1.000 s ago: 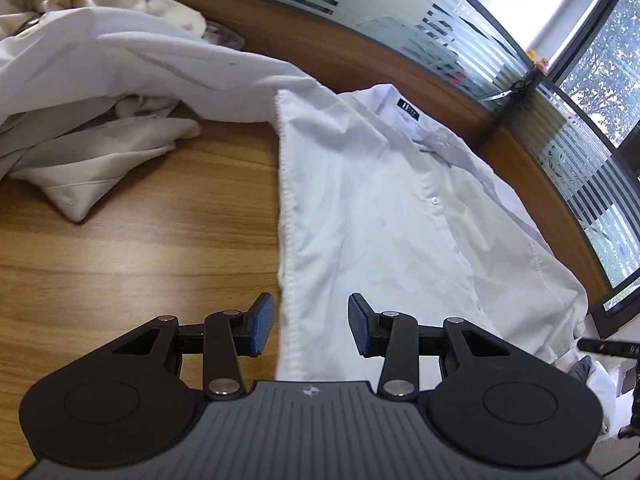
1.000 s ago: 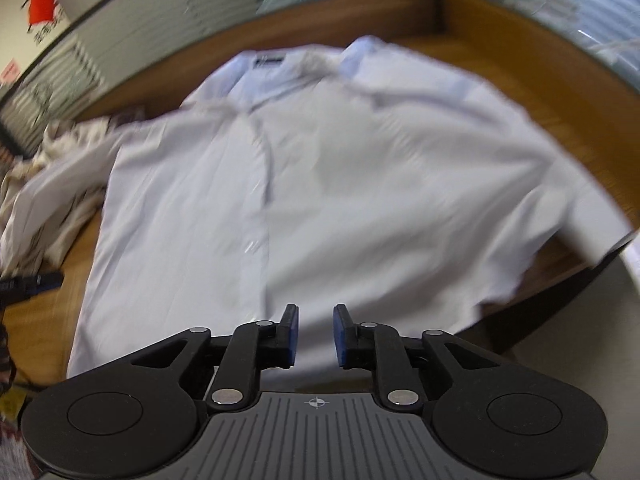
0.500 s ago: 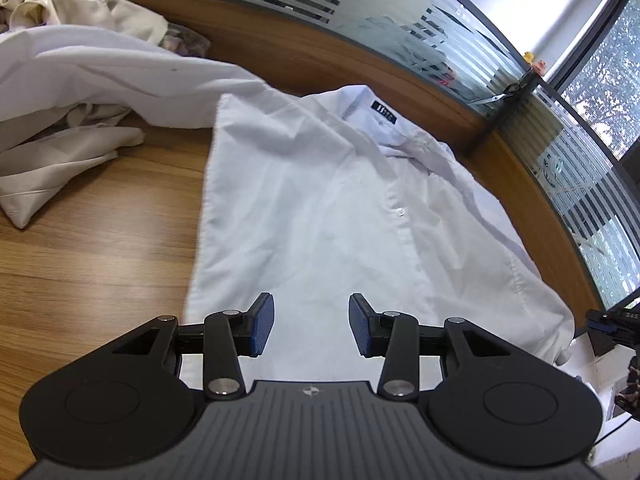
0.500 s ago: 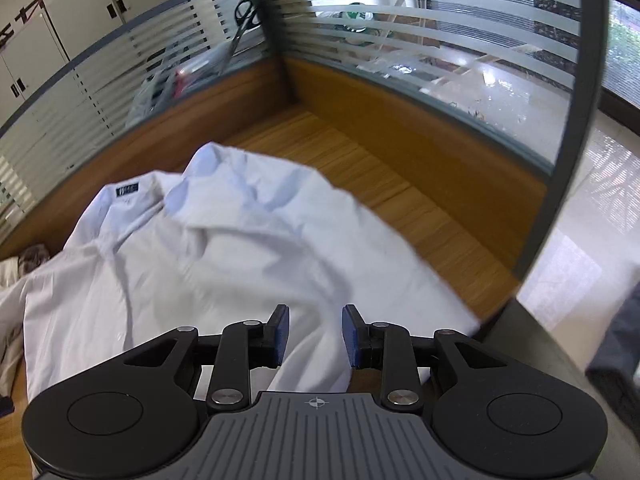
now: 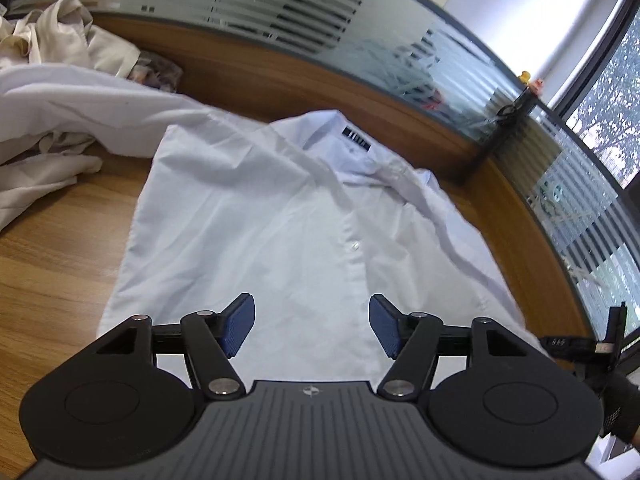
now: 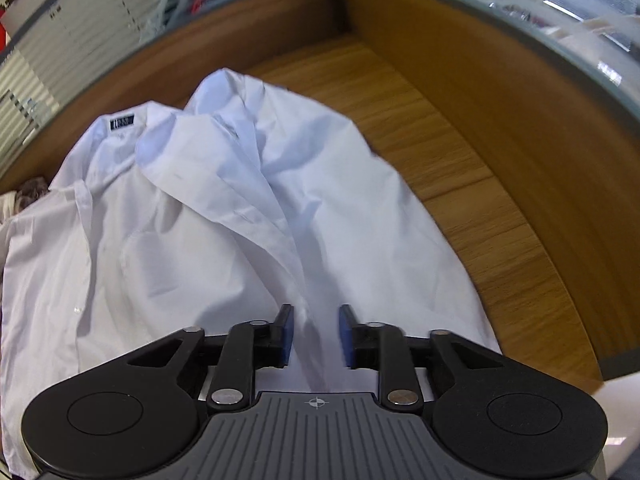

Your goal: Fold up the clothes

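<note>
A white button-up shirt (image 5: 280, 216) lies spread face up on the wooden desk (image 5: 52, 272), its collar label (image 5: 356, 141) at the far end. My left gripper (image 5: 311, 328) hovers over the shirt's lower front; its jaws are opening wide and nothing is between them. In the right wrist view the shirt (image 6: 180, 240) is rumpled on its right side, where the sleeve is bunched into a ridge. My right gripper (image 6: 316, 334) is low over that ridge. Its jaws are closing with a raised fold of the cloth between the blue pads (image 6: 286, 334), and a gap still shows.
A cream and white heap of other clothes (image 5: 60, 80) lies at the far left of the desk. A wooden partition with frosted striped glass (image 6: 520, 100) curves around the back and right. A gloved hand (image 5: 616, 408) shows at the desk's right edge.
My left gripper has slid right from the shirt's left edge to over its front, and its jaws have widened. My right gripper has moved to the shirt's right sleeve and dropped lower, jaws narrowing.
</note>
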The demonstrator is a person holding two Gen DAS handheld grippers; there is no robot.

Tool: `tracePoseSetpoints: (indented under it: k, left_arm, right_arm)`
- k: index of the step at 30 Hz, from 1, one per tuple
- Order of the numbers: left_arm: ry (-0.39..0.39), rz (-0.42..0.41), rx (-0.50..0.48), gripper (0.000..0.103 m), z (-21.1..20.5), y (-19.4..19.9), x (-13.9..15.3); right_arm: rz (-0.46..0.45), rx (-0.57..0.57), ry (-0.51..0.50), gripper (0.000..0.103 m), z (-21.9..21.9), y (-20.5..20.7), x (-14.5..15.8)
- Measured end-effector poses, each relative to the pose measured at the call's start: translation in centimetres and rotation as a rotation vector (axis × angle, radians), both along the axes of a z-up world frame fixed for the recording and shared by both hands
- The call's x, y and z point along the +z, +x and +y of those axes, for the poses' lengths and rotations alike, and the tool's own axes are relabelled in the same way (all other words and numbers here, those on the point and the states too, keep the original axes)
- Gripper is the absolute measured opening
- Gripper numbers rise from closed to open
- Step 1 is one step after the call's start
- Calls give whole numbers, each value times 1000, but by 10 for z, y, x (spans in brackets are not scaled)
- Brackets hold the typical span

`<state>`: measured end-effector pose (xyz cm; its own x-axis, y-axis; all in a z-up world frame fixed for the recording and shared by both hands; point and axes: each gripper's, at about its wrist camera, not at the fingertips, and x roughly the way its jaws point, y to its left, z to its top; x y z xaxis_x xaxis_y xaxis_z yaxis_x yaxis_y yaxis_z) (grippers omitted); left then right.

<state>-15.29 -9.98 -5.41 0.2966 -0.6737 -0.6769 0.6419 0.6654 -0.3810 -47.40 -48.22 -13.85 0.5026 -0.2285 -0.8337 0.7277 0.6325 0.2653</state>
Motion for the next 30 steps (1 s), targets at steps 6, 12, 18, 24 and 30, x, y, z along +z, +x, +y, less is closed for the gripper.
tracePoseSetpoints:
  k: [6, 12, 18, 24, 30]
  left_arm:
    - [-54, -8, -16, 69, -13, -4, 12]
    - [-86, 5, -73, 69, -22, 2, 12]
    - [-116, 22, -95, 69, -9, 16, 11]
    - [-104, 12, -92, 69, 14, 40, 11]
    - [-62, -2, -66, 69, 34, 67, 7]
  right_arm:
    - [-38, 54, -78, 3, 15, -3, 55]
    - [-99, 220, -213, 3, 66, 16, 151]
    - [-162, 390, -212, 3, 131, 70, 198]
    - [-159, 485, -117, 4, 203, 141, 156]
    - [-110, 448, -20, 6, 246, 192, 73]
